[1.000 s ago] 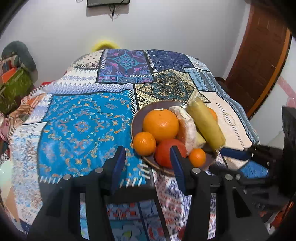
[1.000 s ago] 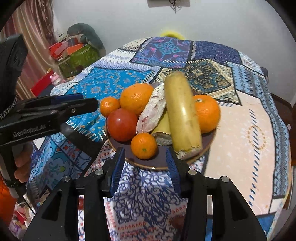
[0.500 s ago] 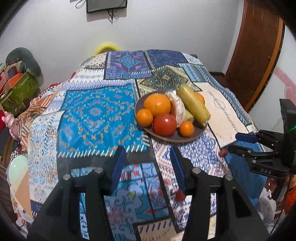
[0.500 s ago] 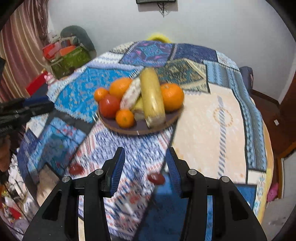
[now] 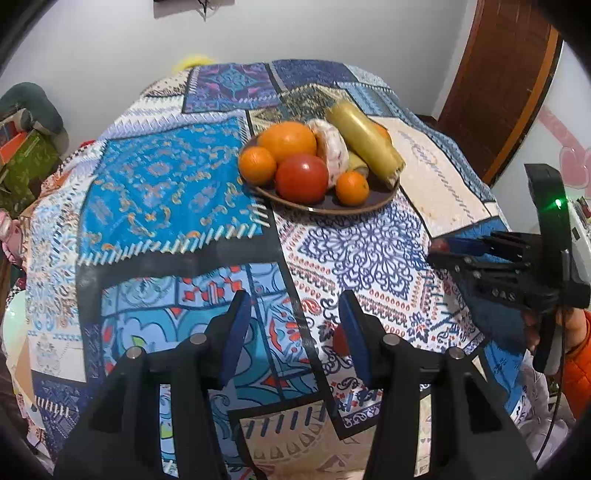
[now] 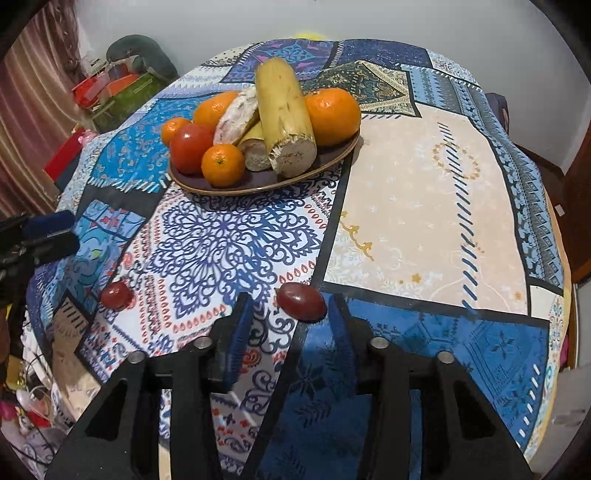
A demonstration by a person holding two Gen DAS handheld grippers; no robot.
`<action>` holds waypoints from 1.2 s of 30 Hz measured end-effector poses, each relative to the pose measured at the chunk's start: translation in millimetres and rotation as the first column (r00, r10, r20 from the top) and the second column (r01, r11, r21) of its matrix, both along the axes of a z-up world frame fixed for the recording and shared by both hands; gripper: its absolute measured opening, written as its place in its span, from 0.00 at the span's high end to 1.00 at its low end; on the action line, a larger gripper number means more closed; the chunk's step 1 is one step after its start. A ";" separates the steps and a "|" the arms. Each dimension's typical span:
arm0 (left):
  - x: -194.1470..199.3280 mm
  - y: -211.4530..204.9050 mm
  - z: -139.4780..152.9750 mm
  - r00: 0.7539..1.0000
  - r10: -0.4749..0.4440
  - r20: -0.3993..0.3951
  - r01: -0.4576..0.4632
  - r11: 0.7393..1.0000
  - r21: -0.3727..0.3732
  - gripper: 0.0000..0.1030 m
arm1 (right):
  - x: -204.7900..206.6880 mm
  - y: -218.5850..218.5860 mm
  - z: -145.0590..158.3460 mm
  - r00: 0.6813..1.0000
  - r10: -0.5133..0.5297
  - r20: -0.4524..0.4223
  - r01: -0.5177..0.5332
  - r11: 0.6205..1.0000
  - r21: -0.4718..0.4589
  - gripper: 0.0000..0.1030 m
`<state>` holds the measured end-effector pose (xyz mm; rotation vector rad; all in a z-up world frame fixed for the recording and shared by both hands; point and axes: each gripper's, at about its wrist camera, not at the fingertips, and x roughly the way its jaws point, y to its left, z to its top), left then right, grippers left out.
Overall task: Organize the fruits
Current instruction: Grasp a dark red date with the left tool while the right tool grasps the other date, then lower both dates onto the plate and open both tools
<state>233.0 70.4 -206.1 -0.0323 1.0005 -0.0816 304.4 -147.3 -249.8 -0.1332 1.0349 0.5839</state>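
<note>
Right wrist: red grape (image 6: 301, 302) near tablecloth (image 6: 417, 206) edge, between spread claw (image 6: 290, 317) fingers.

oranges (image 6: 332, 114): 4 | tomato (image 6: 190, 147): 1 | grapes (image 6: 301, 301): 2 | plate (image 6: 258, 182): 1

Ahead of the tool we see a tabletop under a patchwork cloth (image 6: 406, 206) of blue, cream and purple panels. Beyond it stands a white wall (image 5: 332, 33), with a brown wooden door (image 5: 498, 81) to the right and striped curtains (image 6: 33, 110) to the left.
</note>
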 end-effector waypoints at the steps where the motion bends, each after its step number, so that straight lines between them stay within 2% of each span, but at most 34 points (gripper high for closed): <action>1: -0.3 -0.9 -2.6 1.000 -0.005 -0.007 0.005 1.000 -0.002 0.55 | 0.3 -0.3 -2.5 1.000 -0.010 -0.003 0.010 1.000 0.001 0.71; 11: -9.4 -13.0 -14.2 0.999 -0.031 -0.043 0.029 0.999 -0.042 0.55 | -6.8 -8.4 6.6 1.000 -0.024 -0.002 0.024 0.999 0.035 0.74; 18: -10.9 -27.4 -26.7 0.993 -0.074 -0.086 0.070 0.996 -0.052 0.71 | -17.7 -12.0 20.5 1.000 -0.019 0.018 0.018 0.998 0.052 0.74; 23: -1.4 -31.3 -42.5 0.990 -0.070 -0.124 0.062 0.996 -0.066 0.81 | -21.9 -13.7 27.3 0.999 -0.017 0.033 0.015 0.998 0.063 0.73; 36: 15.7 -15.7 -21.7 0.998 -0.026 -0.060 0.024 0.999 -0.044 0.81 | -15.4 -3.1 38.7 0.998 -0.006 0.068 0.000 0.996 0.086 0.73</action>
